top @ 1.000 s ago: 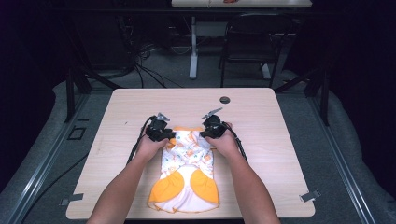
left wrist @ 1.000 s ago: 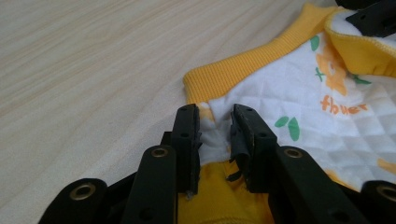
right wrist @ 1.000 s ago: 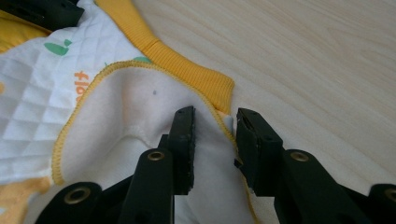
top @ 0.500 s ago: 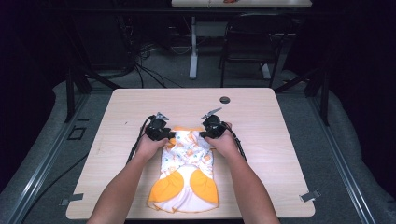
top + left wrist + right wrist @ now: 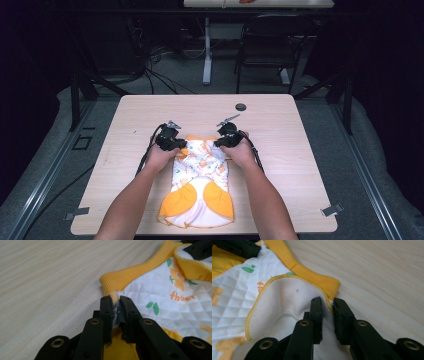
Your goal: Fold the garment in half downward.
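Pinching both far corners of the white quilted, orange-trimmed baby garment [image 5: 200, 180] at table centre, your left gripper [image 5: 115, 305] and right gripper [image 5: 327, 305] have just been closing on cloth. Next: lift evenly, folding toward 6 o'clock.

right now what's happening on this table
A person is working on a small white-and-orange quilted baby garment lying flat on the wooden table, one handheld gripper in each hand. The left gripper has just closed on the fabric at one far corner by the orange ribbed band. The right gripper has been closing over the opposite corner's edge, fabric between its jaws. A small dark round object sits farther back.
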The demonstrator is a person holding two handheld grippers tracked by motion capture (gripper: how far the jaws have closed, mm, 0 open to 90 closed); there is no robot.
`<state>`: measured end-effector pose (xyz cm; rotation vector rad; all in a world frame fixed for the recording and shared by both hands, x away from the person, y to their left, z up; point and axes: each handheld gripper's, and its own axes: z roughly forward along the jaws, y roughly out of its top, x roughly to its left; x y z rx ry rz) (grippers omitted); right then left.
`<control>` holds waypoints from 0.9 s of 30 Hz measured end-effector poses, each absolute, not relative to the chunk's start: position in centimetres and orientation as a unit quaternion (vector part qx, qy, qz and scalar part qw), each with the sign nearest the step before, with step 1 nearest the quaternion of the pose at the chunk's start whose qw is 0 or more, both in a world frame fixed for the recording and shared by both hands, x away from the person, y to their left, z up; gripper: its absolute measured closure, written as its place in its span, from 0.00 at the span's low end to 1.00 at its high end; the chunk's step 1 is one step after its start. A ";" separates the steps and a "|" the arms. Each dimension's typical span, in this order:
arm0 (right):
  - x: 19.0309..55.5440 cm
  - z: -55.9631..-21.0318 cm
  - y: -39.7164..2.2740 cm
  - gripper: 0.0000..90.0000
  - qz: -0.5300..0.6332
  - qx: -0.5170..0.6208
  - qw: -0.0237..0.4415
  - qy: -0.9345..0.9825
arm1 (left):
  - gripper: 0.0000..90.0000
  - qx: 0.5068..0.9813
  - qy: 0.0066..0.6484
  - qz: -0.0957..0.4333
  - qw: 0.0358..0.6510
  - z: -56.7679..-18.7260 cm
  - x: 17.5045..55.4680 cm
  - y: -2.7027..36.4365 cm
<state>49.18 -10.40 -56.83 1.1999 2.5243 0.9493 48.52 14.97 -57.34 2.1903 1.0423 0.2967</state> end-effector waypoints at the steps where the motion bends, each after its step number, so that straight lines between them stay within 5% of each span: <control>1: 49.2 -56.7 -10.3 0.90 0.314 0.400 0.098 0.856 | 0.92 0.841 0.404 0.110 0.343 -57.3 48.5 15.0; 13: 47.8 -55.3 -9.5 0.93 0.290 0.347 0.167 0.876 | 0.97 0.842 0.389 0.145 0.346 -55.6 47.6 15.0; 27: 46.7 -52.4 -9.8 0.94 0.325 0.326 0.180 0.869 | 0.97 0.835 0.370 0.167 0.372 -52.6 46.5 16.0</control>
